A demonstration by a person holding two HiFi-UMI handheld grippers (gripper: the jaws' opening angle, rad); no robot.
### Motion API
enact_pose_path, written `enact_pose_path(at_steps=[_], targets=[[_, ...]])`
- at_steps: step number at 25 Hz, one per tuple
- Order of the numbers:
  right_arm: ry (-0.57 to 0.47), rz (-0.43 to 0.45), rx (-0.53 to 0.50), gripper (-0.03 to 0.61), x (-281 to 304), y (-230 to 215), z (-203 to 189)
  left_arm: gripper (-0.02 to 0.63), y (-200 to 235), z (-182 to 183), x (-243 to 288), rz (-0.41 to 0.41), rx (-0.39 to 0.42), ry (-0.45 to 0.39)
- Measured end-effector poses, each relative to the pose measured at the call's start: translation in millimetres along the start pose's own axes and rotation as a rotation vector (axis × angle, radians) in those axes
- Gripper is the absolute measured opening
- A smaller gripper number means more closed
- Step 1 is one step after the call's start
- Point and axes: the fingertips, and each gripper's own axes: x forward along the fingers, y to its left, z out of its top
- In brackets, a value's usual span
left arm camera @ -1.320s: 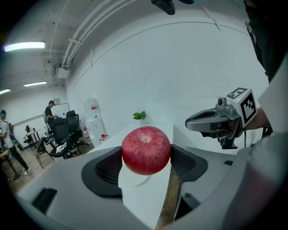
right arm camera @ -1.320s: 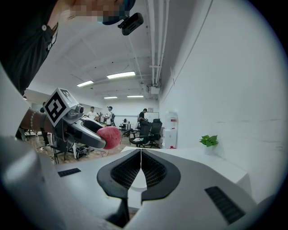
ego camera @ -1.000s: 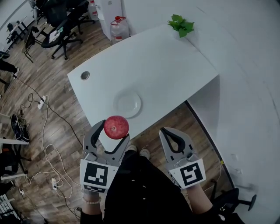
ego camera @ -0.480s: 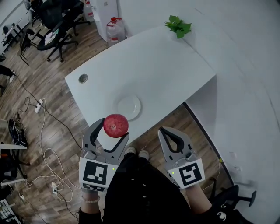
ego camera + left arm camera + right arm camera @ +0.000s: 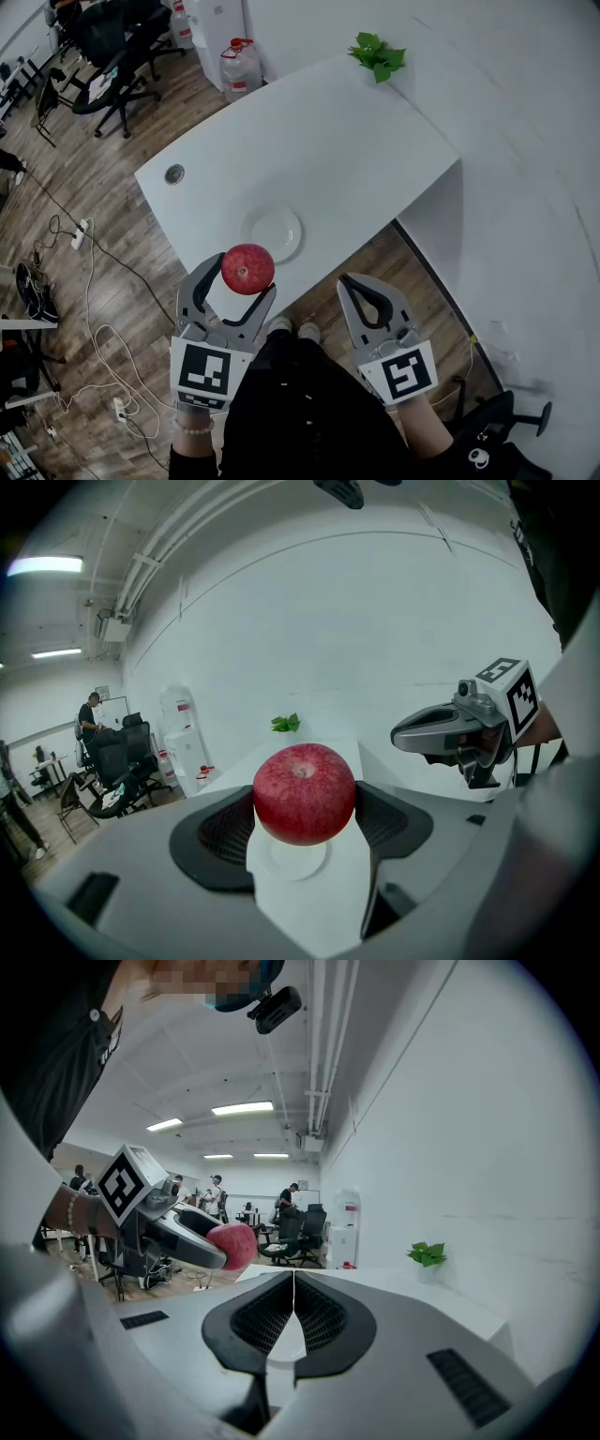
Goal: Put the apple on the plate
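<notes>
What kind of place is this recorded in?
Probably an open-plan office or shared workspace: black swivel chairs in the background, a white desk with a cable grommet, water jugs by the wall, and a power strip with cables on the wood floor.

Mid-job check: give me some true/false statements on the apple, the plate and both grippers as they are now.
1. The left gripper holds the round red apple between its jaws. True.
2. The apple lies on the round white plate. False: it is held in the air, clear of the plate.
3. The right gripper is shut and empty. True.
4. The green leafy plant stands beside the plate. False: it stands at the far end of the white table.
</notes>
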Motion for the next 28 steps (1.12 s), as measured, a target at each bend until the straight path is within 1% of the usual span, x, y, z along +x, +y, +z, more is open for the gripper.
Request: enact_pose_path(at_steps=[11,28], targets=[[0.030,-0.023,0.009,0.041,16,-6,-3,0.347,14,-6,25,-0.032,0.008,0.007],[0.086,-0.065,0.028,0.041,41,-19,-14,0.348,34,-34,76,-0.079,-0.011,0.035]])
